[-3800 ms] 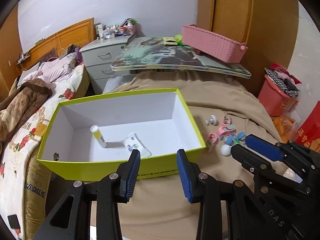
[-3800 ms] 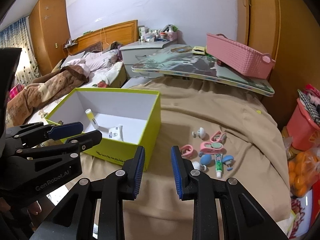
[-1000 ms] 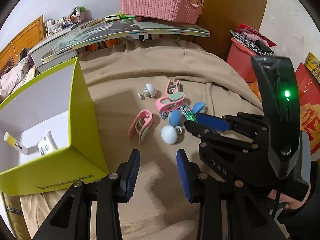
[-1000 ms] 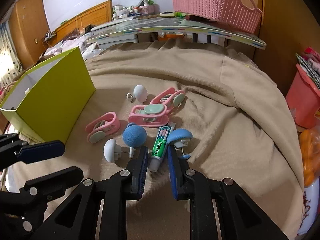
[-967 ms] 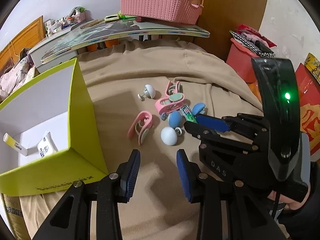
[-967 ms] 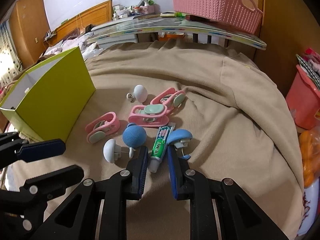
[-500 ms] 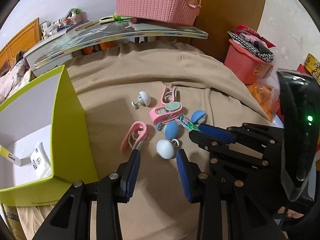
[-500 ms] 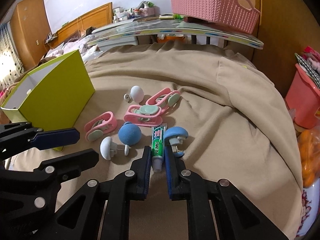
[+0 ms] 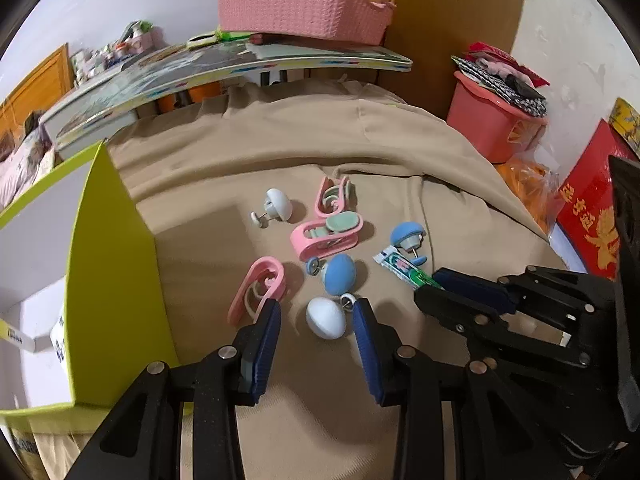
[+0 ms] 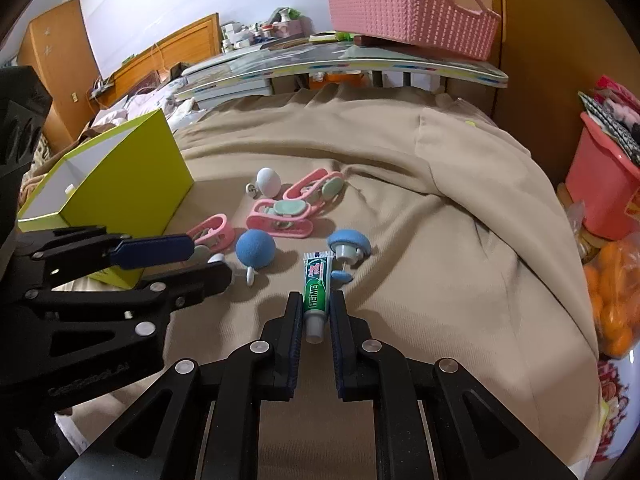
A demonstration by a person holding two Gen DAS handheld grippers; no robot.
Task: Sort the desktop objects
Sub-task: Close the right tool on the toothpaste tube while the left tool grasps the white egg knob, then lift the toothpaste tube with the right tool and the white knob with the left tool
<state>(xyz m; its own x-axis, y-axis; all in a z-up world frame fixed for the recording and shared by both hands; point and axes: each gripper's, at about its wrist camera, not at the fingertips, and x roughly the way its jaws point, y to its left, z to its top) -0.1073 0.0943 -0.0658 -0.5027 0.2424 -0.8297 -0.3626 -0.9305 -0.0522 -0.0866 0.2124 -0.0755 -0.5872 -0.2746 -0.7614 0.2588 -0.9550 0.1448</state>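
Small items lie in a cluster on the tan cloth (image 9: 280, 152): pink clips (image 9: 328, 238), blue knobs (image 9: 339, 274), white knobs and a green toothpaste tube (image 10: 318, 280). My right gripper (image 10: 316, 314) is shut on the tube's cap end, and the tube still rests on the cloth. In the left wrist view the tube (image 9: 402, 270) runs into the right gripper (image 9: 440, 286). My left gripper (image 9: 316, 316) stands open with a white knob (image 9: 325, 317) between its fingertips, untouched. The yellow-green box (image 9: 112, 280) stands at the left, holding a white packet and a stick.
A pink woven basket (image 9: 304, 10) sits on a picture board (image 9: 224, 66) behind the cloth. A red bucket (image 9: 492, 124) and a bag of oranges (image 10: 608, 288) stand at the right. A bed and drawers lie beyond the box.
Both grippers have moved forward and down onto the cluster. The right fingers have narrowed onto the toothpaste tube. The white knob now sits between the left fingertips.
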